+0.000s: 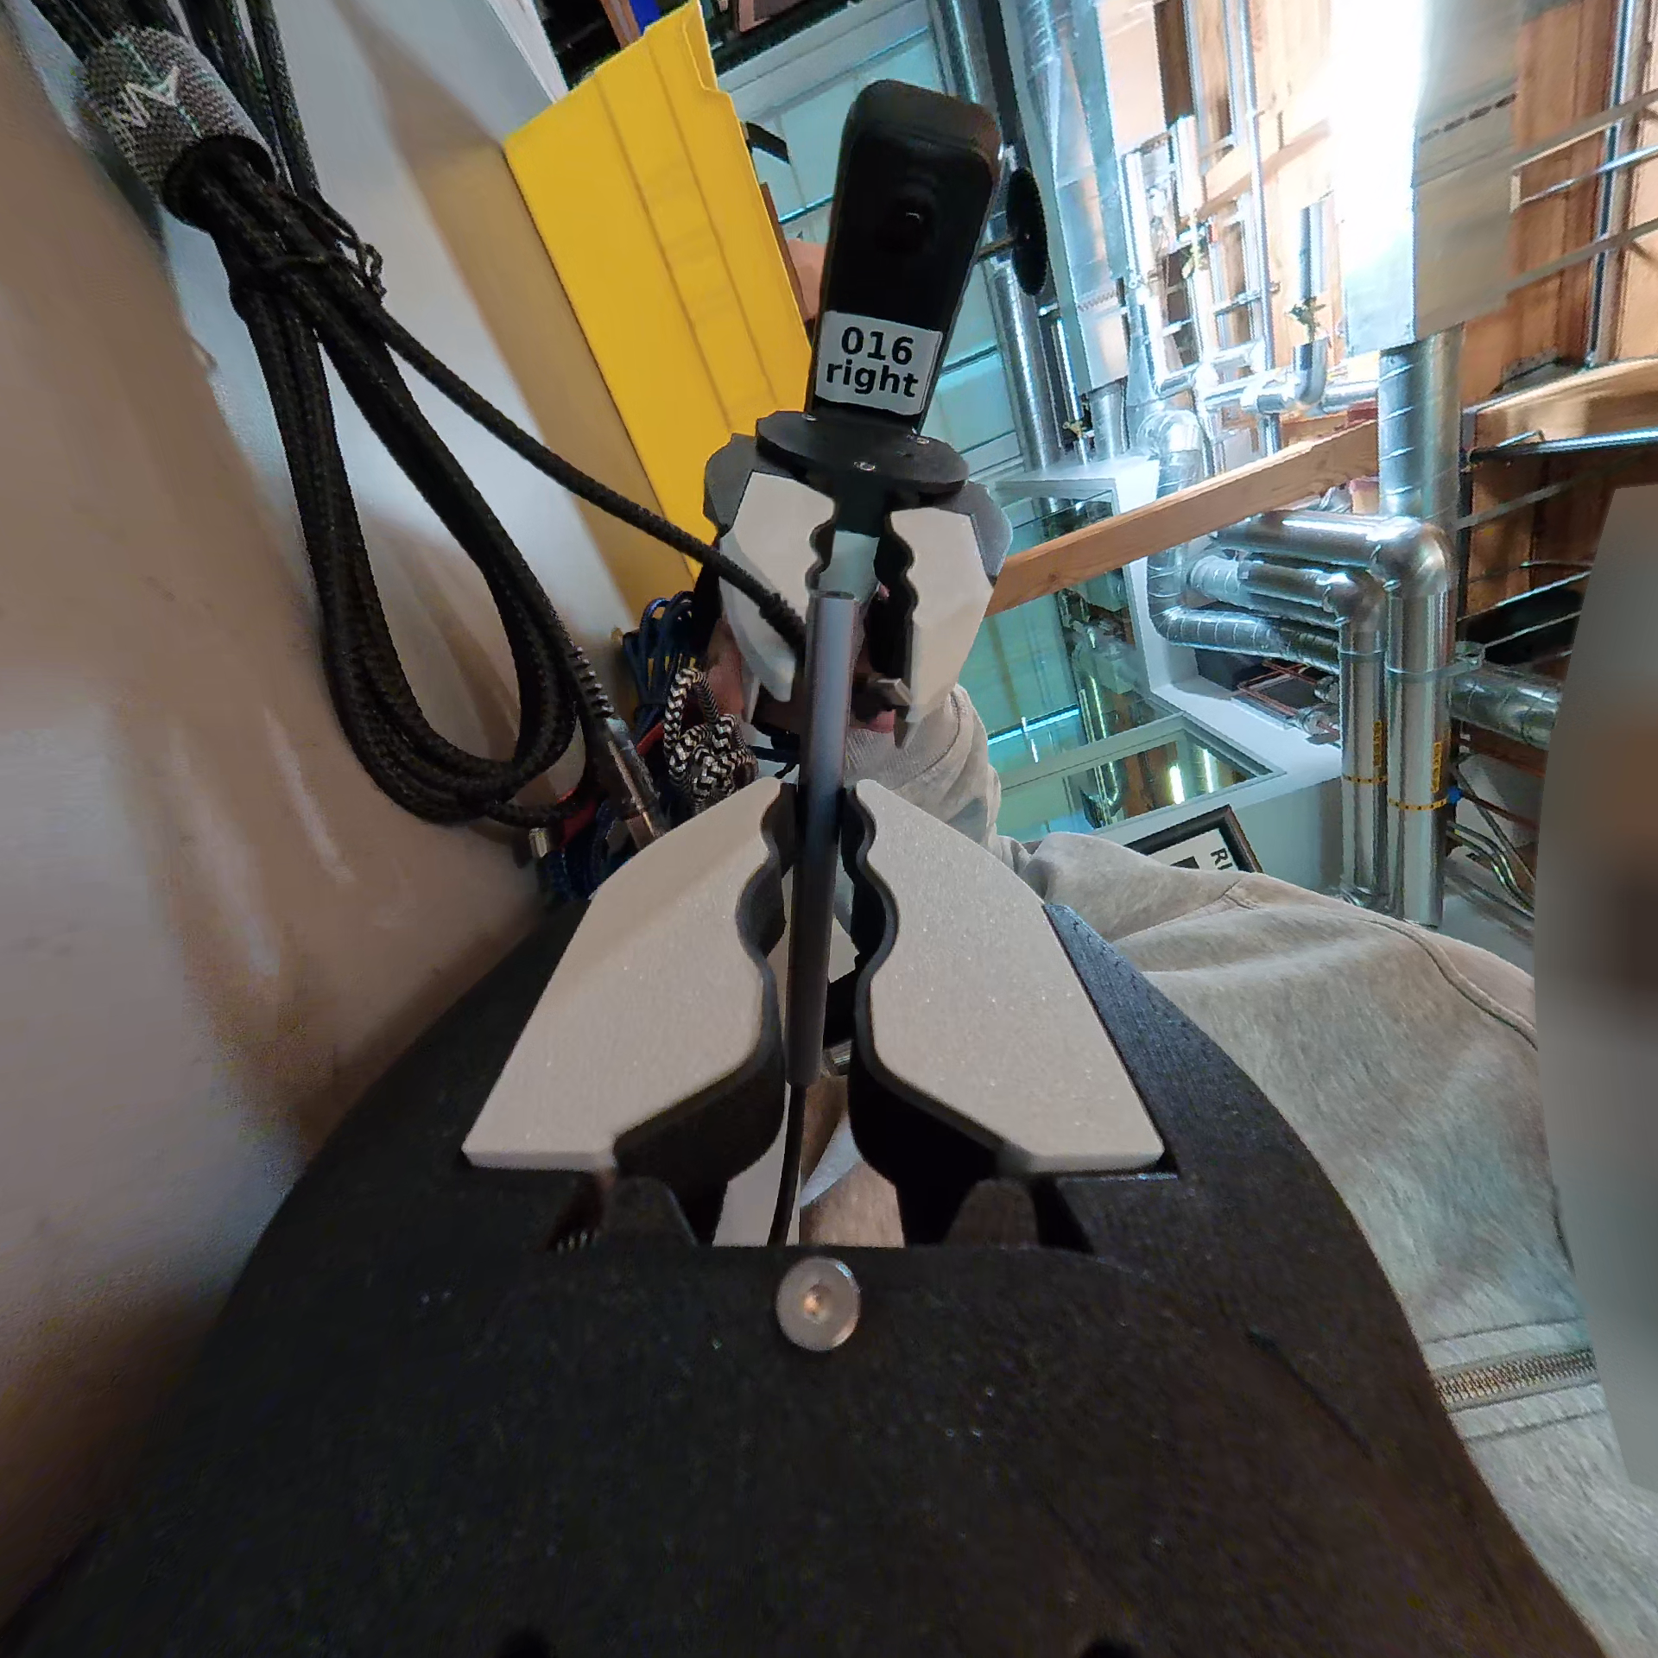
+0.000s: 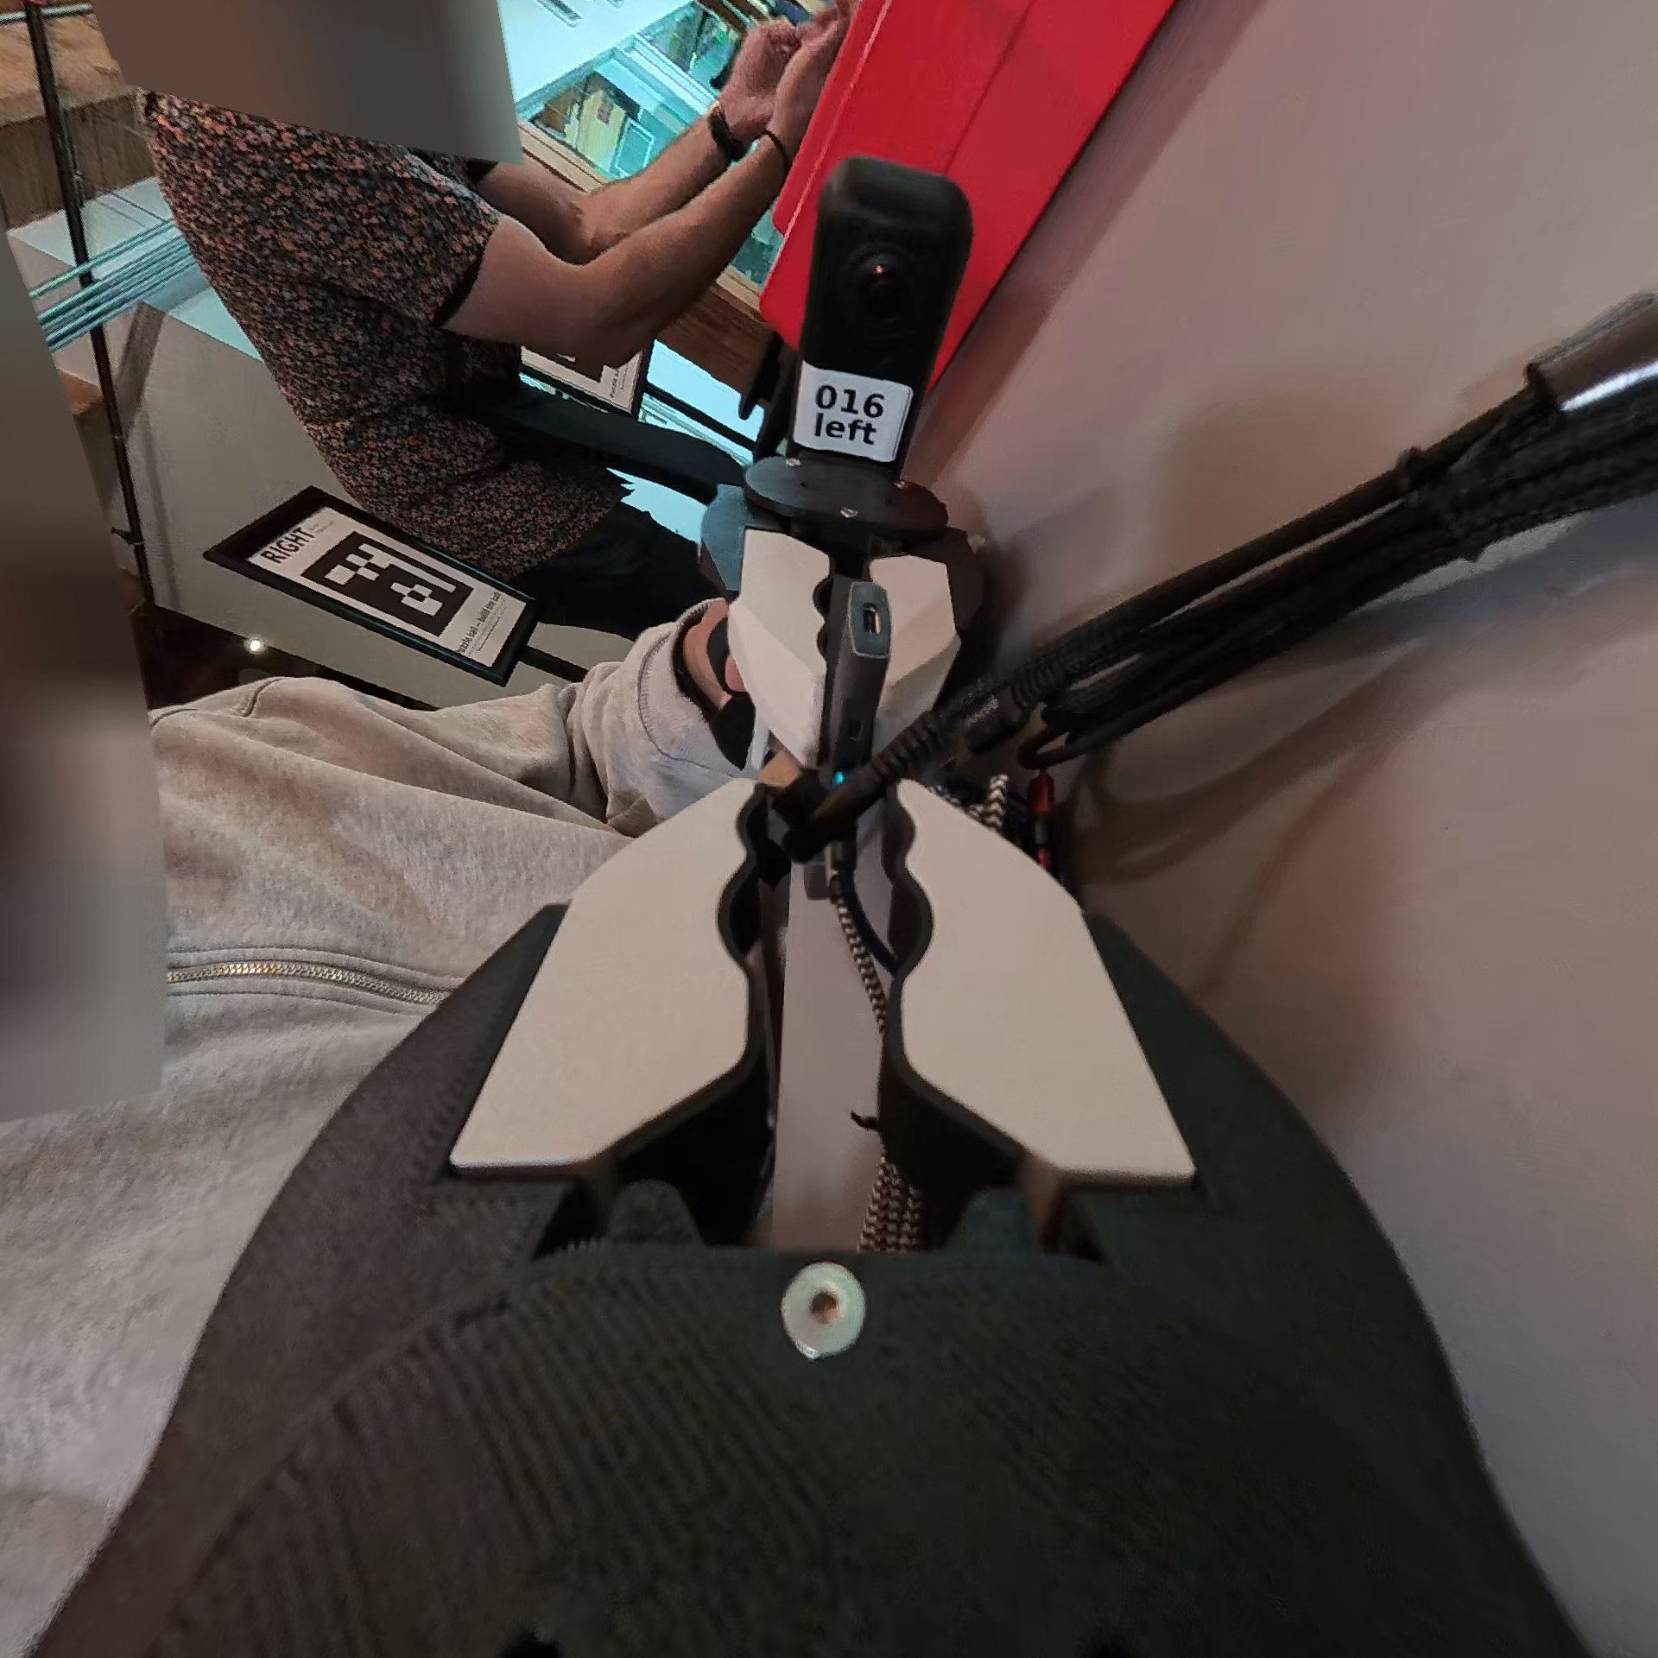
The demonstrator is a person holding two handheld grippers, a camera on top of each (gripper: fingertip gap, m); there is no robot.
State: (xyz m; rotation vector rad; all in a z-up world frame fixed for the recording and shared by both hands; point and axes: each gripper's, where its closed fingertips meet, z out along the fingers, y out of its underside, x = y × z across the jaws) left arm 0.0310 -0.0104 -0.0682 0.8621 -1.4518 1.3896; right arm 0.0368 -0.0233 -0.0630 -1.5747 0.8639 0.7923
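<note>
My left gripper [image 1: 816, 794] is shut on a slim grey adapter bar [image 1: 812, 915] with a thin black lead at its near end. The bar runs forward to my right gripper [image 1: 843, 704], which faces it tip to tip. In the right wrist view my right gripper [image 2: 834, 798] is shut on the plug [image 2: 807, 807] of a black braided cable [image 2: 1166, 646], held crosswise at the bar's end. The left gripper [image 2: 852, 736] grips the grey bar [image 2: 863, 628], whose open port shows. I cannot tell whether the plug is seated in the bar.
A bundle of black braided cables [image 1: 359, 538] hangs on the pale wall beside both grippers. More cables [image 1: 700, 736] lie below. A yellow panel [image 1: 646, 314], a red panel [image 2: 942, 135], metal pipes [image 1: 1346, 583], a framed marker sign [image 2: 377, 583] and a seated person [image 2: 359, 314] stand around. Left and right tips are no more than a few centimetres apart.
</note>
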